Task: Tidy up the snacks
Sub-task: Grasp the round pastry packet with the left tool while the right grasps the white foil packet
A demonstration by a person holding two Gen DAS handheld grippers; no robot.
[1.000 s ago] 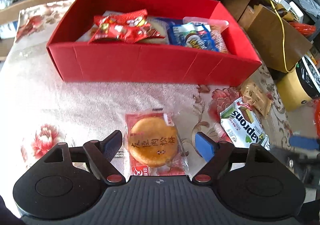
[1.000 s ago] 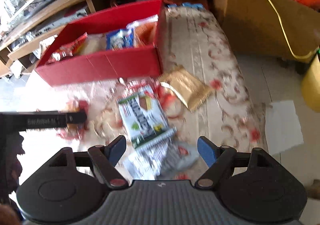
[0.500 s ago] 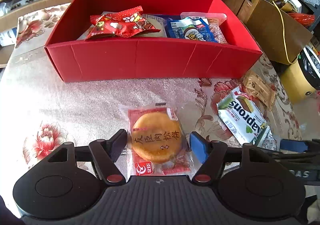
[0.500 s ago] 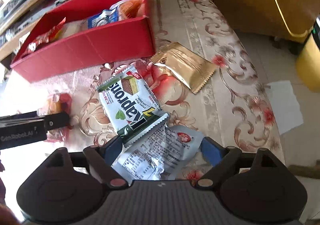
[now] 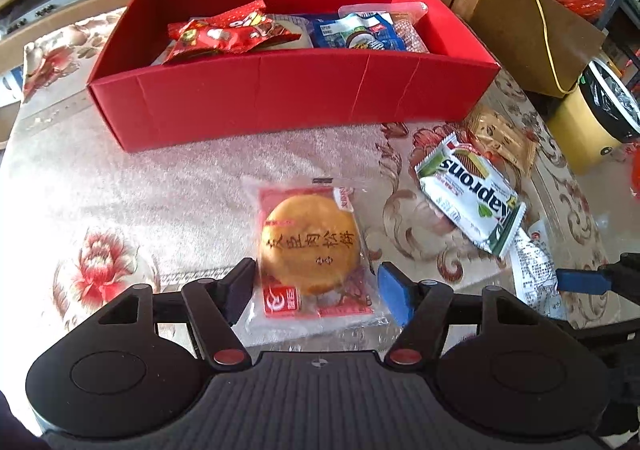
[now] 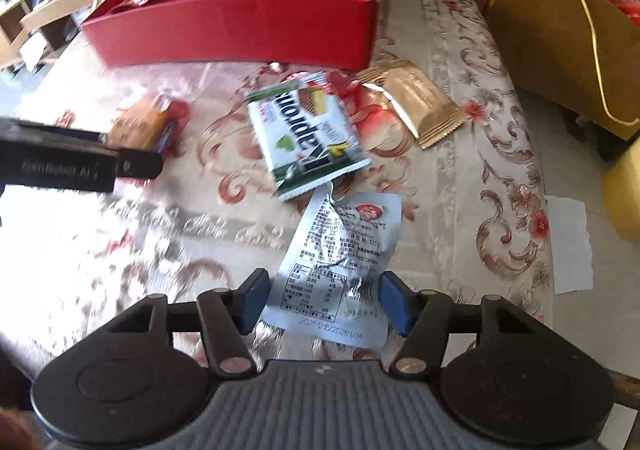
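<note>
Left tool (image 5: 316,284) is sitting spread wide on either side of the wrapped round pastry (image 5: 310,250), which is lying flat on the worktop (image 5: 160,185). The fingers are just beside the wrapper, not squeezing it as far as I can see. Right tool (image 6: 320,300) is doing the same thing around a pale blue-white packet (image 6: 344,254), gaping open with a finger on each side and nothing gripped. A green and white wafer pack (image 6: 306,129) is lying just past that packet, touching its top edge, and a gold packet (image 6: 416,101) is lying near the red box (image 5: 288,89). The box is already holding several snacks.
</note>
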